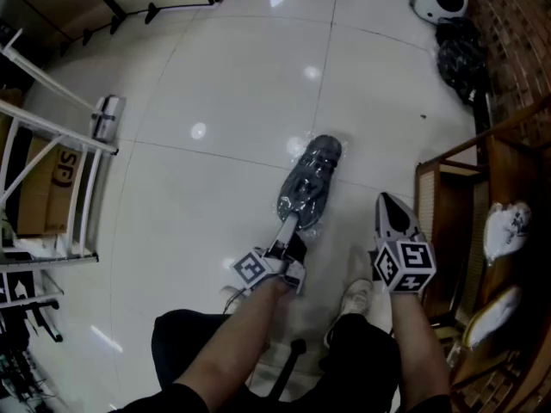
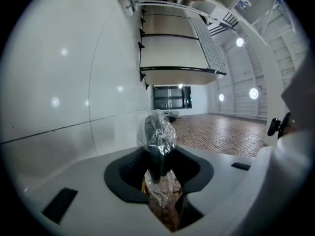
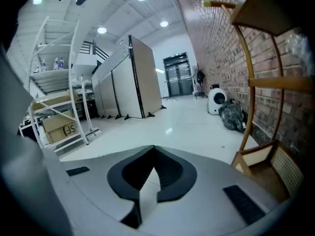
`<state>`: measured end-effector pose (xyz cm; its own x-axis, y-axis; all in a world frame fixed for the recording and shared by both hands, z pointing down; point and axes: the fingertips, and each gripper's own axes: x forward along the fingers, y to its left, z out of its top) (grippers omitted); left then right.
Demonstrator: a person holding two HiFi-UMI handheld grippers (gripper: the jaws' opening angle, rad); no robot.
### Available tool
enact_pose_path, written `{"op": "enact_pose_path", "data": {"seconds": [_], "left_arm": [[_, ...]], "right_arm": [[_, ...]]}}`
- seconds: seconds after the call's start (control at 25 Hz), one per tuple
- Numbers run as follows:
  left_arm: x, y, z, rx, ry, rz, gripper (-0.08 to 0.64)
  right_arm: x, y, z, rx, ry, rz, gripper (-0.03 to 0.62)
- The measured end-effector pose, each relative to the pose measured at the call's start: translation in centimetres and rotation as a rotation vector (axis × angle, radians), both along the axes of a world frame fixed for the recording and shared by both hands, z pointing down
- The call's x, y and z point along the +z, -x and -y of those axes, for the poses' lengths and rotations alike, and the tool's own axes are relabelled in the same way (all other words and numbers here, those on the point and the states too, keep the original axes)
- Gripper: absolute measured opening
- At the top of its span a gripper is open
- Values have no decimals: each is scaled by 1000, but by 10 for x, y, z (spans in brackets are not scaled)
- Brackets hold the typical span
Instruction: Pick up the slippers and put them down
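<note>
- L gripper [image 1: 287, 227]: I see its fingers [image 2: 88, 191] clamped on the slipper [image 1: 311, 179], a dark one sealed in a clear plastic bag.
- In the left gripper view the slipper [image 2: 156, 141] sits edge-on and upright right at the fingertips. The dark pads press it from both sides, and loose plastic crinkles down into the slot behind the tips.
- Head view: the grip is at the slipper's near end. The rest of it sticks out ahead of the fingers, angled up and to the right in frame, over the white tile floor [image 1: 207, 188]. Can't tell if the far end touches the tiles.
- R gripper [image 1: 385, 201]: fingertips drawn together to a point, w/ nothing between them. The right gripper view [image 3: 153, 149] confirms it: the pads meet at the tip and only floor shows through the slit behind.
- R gripper is well to the right of the slipper and not touching it, just beside a wooden rack [image 1: 430, 198].
- Pale bagged items [image 1: 506, 224] lie on that rack; too blurry for me to ID.
- My white shoe [image 1: 354, 298] shows on the floor between the two arms.
</note>
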<state>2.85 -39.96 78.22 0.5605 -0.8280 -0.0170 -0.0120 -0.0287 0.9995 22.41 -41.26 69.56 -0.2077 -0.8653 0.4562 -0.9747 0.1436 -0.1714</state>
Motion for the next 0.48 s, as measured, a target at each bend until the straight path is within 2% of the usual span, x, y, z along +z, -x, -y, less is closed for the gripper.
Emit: {"op": "enact_pose_path", "data": {"seconds": [0.24,0.48], "left_arm": [[53,6,3,-59,59,12,124],[88,-8,-6,-33,110,19,124]], "right_arm": [[39,19,-24,-88,100,5,9],[67,15,-28,-17,196,53,9]]}}
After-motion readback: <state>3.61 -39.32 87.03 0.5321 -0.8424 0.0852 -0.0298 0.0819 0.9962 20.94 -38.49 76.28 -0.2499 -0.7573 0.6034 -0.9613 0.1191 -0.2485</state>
